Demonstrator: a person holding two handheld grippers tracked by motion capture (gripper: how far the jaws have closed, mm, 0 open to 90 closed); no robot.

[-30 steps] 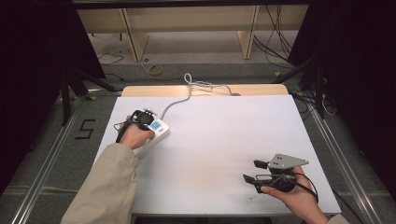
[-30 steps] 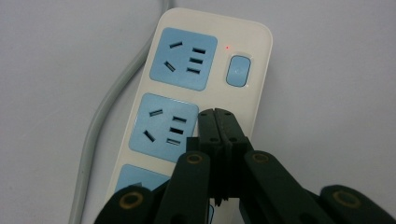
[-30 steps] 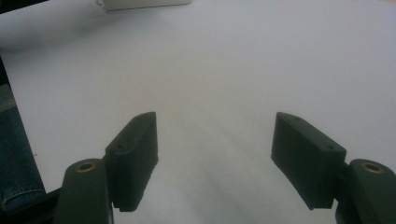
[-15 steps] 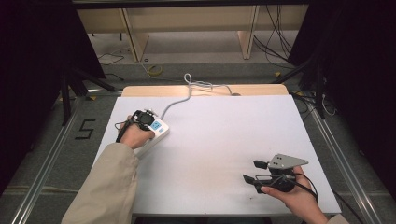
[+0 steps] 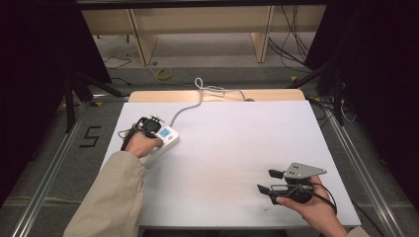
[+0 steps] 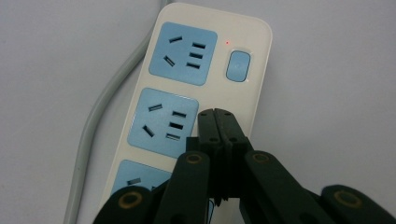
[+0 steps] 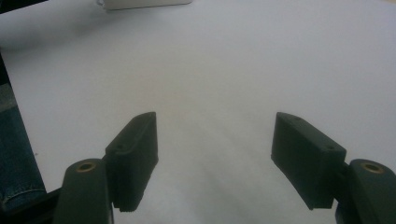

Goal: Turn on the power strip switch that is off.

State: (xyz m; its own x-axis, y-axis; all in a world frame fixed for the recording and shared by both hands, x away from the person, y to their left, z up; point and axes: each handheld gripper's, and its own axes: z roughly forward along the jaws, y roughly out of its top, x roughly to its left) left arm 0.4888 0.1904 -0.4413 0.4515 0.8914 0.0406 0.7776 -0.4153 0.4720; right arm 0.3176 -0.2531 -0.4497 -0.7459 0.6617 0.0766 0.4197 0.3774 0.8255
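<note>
The left gripper has its fingers pressed together, tips over a white power strip with blue sockets, a blue button and a small red light. In the high view the strip lies at the left of the white bench, its grey cord running toward the far edge. At the lower right, the right gripper has its fingers spread over bare surface.

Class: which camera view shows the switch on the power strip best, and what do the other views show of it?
The left gripper view: the blue switch on the power strip is close and sharp, a red light lit beside it. In the high view the strip is small, its switch too small to tell. The right gripper view catches just a strip edge.
</note>
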